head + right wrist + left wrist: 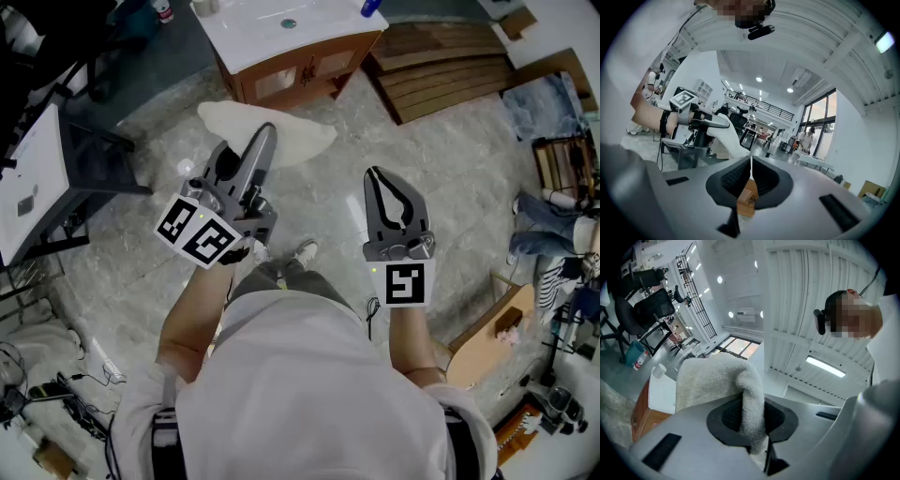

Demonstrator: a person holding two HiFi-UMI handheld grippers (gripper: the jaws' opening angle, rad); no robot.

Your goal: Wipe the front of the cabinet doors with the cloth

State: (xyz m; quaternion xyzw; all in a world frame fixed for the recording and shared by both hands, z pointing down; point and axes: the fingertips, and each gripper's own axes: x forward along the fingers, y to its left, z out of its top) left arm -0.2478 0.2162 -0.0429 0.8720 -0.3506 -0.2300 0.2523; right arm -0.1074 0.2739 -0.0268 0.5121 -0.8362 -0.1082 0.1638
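Note:
A low wooden cabinet with a white top stands on the floor ahead of me, its two doors facing me. My left gripper is shut on a white fluffy cloth, which hangs out past the jaws in front of the cabinet. In the left gripper view the cloth is pinched between the dark pads and folds over them, with the cabinet low at the left. My right gripper is held beside it to the right, shut with nothing in it. In the right gripper view the jaws meet, and a slice of the cabinet shows below them.
Stacked wooden boards lie right of the cabinet. A black stand with a white panel is at the left. A seated person's legs and wooden pieces are at the right. Cables lie on the marble floor at lower left.

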